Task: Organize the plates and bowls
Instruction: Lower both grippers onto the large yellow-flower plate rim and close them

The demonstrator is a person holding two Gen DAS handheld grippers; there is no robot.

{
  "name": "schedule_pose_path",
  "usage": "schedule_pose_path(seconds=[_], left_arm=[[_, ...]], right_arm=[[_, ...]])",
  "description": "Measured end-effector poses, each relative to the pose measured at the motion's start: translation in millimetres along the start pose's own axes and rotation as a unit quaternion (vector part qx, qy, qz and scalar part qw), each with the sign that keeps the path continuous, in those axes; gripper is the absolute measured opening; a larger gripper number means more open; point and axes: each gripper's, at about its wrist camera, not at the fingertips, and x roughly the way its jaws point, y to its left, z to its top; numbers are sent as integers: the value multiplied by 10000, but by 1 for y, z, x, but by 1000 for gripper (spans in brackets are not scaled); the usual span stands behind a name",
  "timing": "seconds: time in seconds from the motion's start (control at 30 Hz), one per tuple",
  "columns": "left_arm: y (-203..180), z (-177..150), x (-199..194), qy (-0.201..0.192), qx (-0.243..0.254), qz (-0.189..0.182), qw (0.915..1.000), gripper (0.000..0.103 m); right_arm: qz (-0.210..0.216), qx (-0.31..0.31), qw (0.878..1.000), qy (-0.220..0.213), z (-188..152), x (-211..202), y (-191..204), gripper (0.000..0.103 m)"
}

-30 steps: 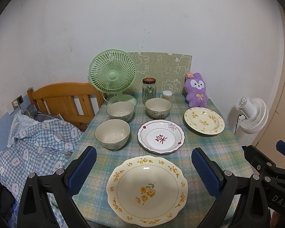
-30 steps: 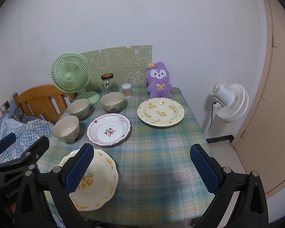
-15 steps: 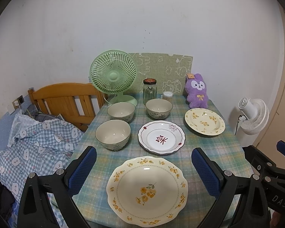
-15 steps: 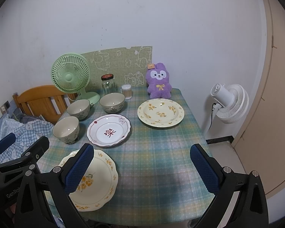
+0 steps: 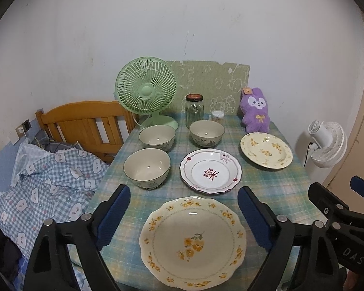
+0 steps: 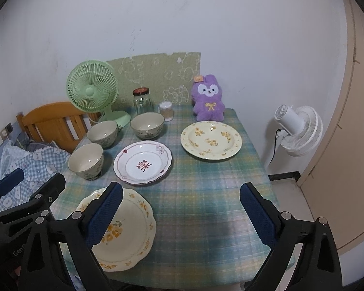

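obs, left to right. checked bedding [image 5: 48, 177] and wooden headboard [image 5: 85, 118] lie off the left edge of the desk [image 6: 206, 194]. compared with a second ago almost nothing has changed: the whole scene sits marginally lower and closer in both wrist views, i.e. a slight drift of both tools; no dish has moved.

left claw [image 5: 182, 218]: released, jaws wide, holding nothing, hovering over the near edge with the large yellow-flower plate [image 5: 193, 241] between its fingers in view but not touching.

dishes on the desk: near bowl [image 5: 146, 167] at left front; second bowl [image 5: 157, 137] behind it; third bowl [image 5: 207, 132] further right, in front of the glass jar [image 5: 194, 110]. green fan [image 5: 146, 92] stands at back left. red-pattern plate [image 5: 211, 171] in the middle; small yellow-flower plate [image 5: 266, 150] at right, just in front of the purple plush rabbit [image 5: 254, 114]. all six pieces lie apart, none stacked.

right claw [image 6: 180, 214]: also released and empty, over bare cloth right of the large plate. white fan [image 6: 298, 131] stands on the floor beyond the desk's right edge.

judgement: task not started; this is still the approach. the large plate is the nearest candidate for the left claw; its rim lies flat on the cloth, so getting a finger under looks awkward.
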Motion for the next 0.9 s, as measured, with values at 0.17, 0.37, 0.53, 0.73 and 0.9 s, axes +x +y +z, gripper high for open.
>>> schedule_pose_path(seconds=[0.17, 0.37, 0.53, 0.73, 0.9], left_arm=[[10, -2, 21, 103, -24, 77, 9999, 86], [23, -14, 53, 410, -63, 151, 9990, 79], [33, -33, 87, 818, -93, 132, 9965, 74], [41, -55, 121, 1214, -2, 170, 9925, 71], [44, -71, 147, 1463, -2, 287, 9888, 70]], right_arm=[[21, -15, 9999, 164, 1, 21, 14, 97], [-93, -157, 9991, 385, -7, 56, 37, 94], [-110, -144, 9977, 646, -19, 88, 50, 91], [-113, -126, 9935, 1126, -38, 125, 63, 89], [-155, -171, 9902, 1379, -53, 152, 75, 86]])
